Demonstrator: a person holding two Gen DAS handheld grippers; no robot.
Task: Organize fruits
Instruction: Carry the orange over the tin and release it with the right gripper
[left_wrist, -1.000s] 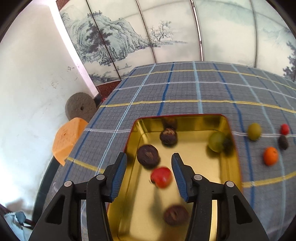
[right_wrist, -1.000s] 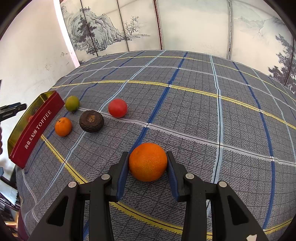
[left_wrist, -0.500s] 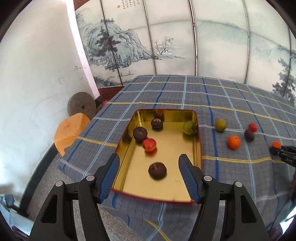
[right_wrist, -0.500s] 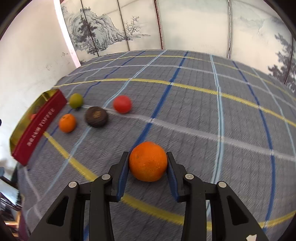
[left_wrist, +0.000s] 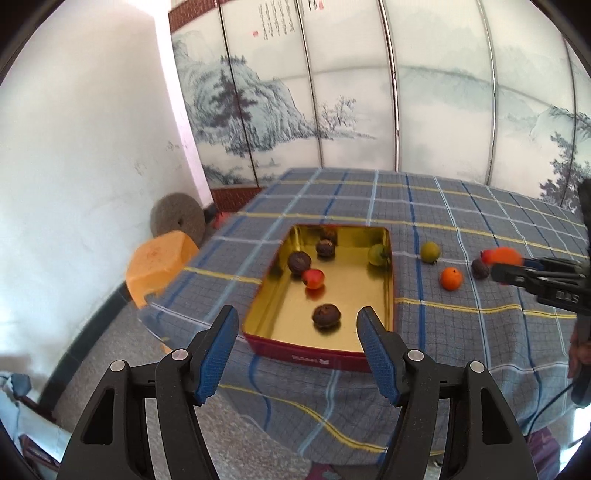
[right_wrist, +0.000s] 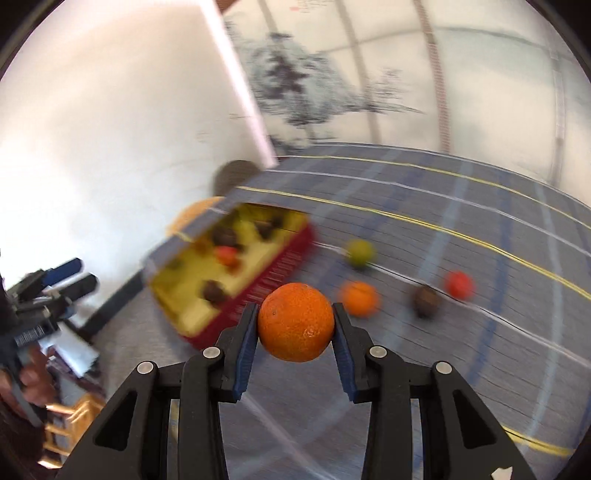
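right gripper (right_wrist: 295, 325) clamped on the orange (right_wrist: 295, 321), up off the cloth, near the gold tin (left_wrist: 388, 266) | left gripper (left_wrist: 295, 354) jaws just opened, nothing between them | orange looks light, firm, kinda slick rind, so pinching across the widest part seems right, squeeze gently | four fruits sit on the tablecloth (left_wrist: 461, 332)
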